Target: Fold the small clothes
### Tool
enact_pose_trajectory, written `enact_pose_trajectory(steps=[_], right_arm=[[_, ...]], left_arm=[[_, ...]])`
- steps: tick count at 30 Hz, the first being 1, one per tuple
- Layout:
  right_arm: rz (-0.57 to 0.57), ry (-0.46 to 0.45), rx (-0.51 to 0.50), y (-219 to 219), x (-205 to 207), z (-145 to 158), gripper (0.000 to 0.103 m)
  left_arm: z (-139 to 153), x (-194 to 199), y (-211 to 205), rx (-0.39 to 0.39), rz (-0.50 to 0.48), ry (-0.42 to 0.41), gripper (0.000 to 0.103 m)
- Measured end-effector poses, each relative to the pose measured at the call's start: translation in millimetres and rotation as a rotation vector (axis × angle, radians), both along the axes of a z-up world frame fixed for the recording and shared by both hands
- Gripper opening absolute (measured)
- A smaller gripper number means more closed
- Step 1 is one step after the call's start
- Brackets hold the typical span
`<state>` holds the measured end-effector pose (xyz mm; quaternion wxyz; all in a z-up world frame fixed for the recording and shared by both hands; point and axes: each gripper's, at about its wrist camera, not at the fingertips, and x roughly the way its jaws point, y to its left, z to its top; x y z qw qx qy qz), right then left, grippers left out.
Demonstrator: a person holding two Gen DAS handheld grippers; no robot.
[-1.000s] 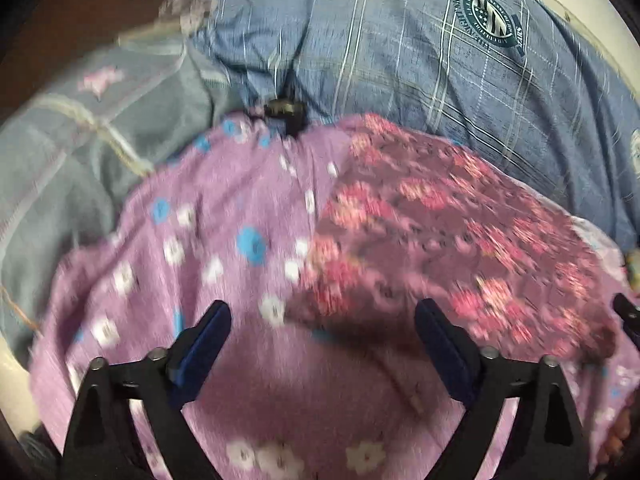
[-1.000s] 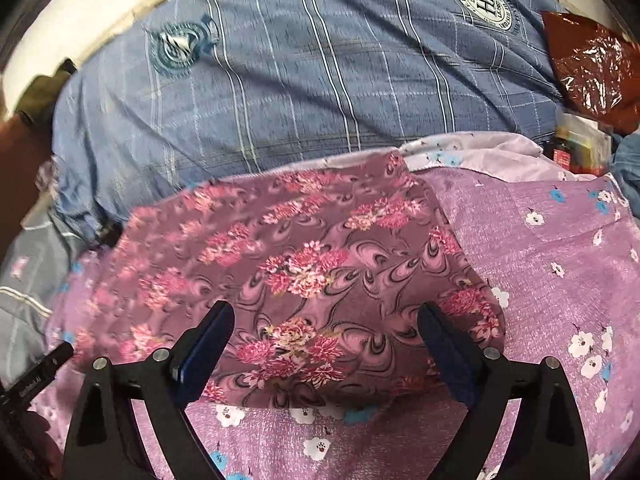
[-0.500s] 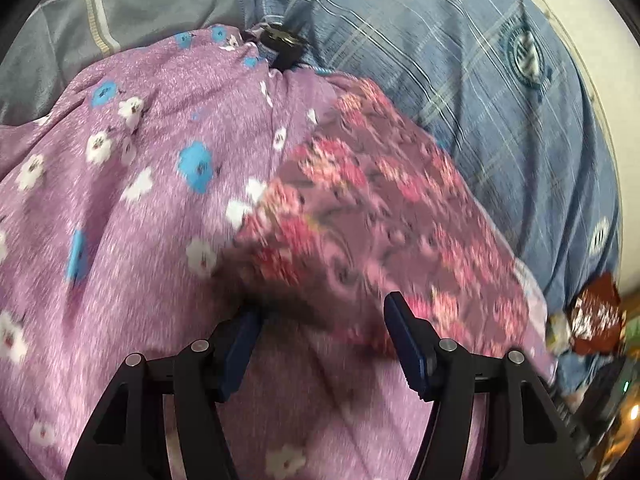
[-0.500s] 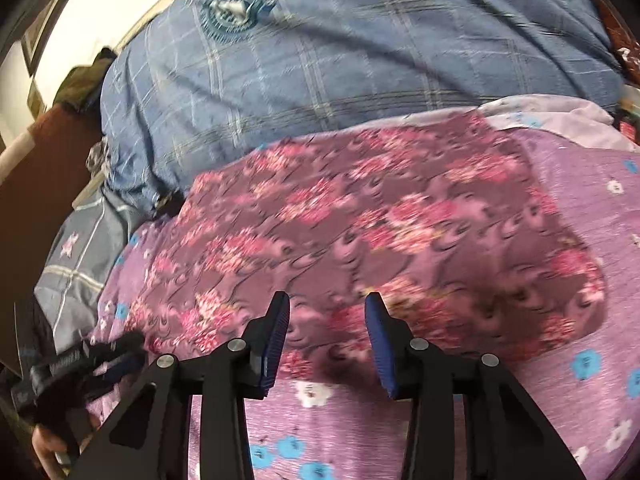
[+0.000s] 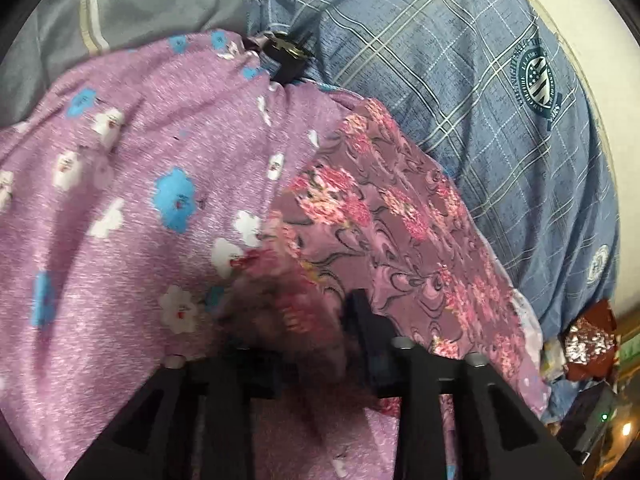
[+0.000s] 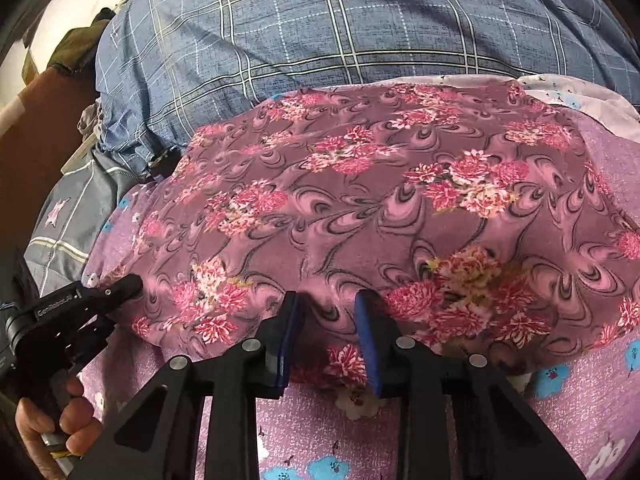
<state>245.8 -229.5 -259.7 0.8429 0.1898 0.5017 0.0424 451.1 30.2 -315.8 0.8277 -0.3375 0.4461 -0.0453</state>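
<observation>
Lying on the lilac flowered sheet [image 6: 580,408] is the maroon floral garment [image 6: 360,208] — both grippers, left [image 5: 296,332] and right [image 6: 326,320], are pinching its near edge, jaws having just been closing.

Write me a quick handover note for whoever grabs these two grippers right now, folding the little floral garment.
Left gripper: jaws have just been closing, with the near left corner of the small maroon garment with pink flowers bunched between them.
Right gripper: jaws have just been closing, pinching a ridge of the garment's near edge.
The garment lies spread on a lilac sheet with blue and white flowers, in front of a blue checked pillow.
Done: both grips on the near edge.
Left: no fold is visible yet; probably carry the near edge over the far one.
</observation>
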Motion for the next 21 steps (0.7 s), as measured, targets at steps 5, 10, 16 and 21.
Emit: enact_pose_trajectory(steps=[5, 10, 16, 21], right_arm=[[-0.057, -0.067, 0.096, -25.1, -7.4, 13.9, 0.029], [-0.136, -0.103, 0.101, -54.6, -14.6, 21.9, 0.029], [-0.264, -0.109, 0.102, -101.5, -25.5, 19.3, 0.029], [-0.373, -0.131, 0.136, -150.0, -38.1, 17.0, 0.031]], left_arm=[[7.9, 0.4, -4.5, 0.051, 0.003, -0.036, 0.015], [33.6, -11.7, -22.6, 0.162, -0.024, -0.141, 0.005], [70.7, -31.0, -69.1, 0.348, -0.128, -0.272, 0.004], [97.3, -49.4, -114.8, 0.487, -0.223, -0.318, 0.003]])
